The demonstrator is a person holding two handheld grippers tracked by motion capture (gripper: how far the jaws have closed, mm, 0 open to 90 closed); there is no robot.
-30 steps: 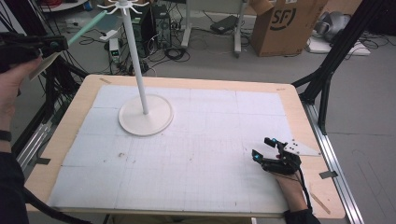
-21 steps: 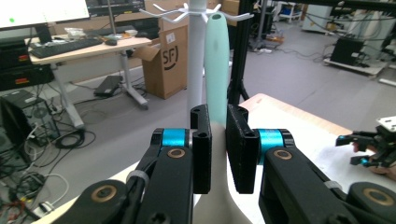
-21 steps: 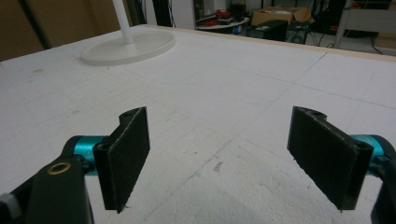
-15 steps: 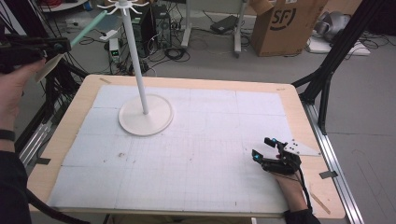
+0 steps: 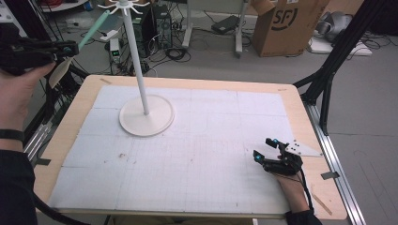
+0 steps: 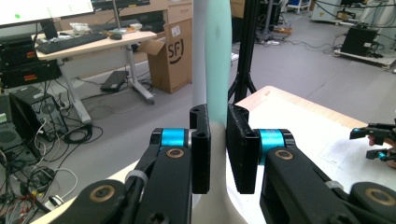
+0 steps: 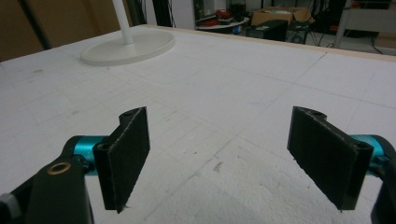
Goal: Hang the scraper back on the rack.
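Lower right of the high view, the right gripper [image 5: 267, 149] rests on the table [image 5: 300, 101], jaws wide, holding nothing. Upper left, the left gripper [image 5: 70, 48] clamps a mint-green stick [image 5: 94, 29] beside the white stand [image 5: 146, 117].

Left gripper [image 6: 218, 149]: 2 black jaws clamped on a pale green strip [image 6: 218, 60], which rises upright between them.
White pole [image 6: 200, 51]: just behind the strip, partly hidden.
Table [image 6: 299, 121]: pale top to the right, wooden edge.
Right gripper [image 6: 376, 142]: far right, low over the table.
Cardboard box [image 6: 175, 53]: on the floor behind.
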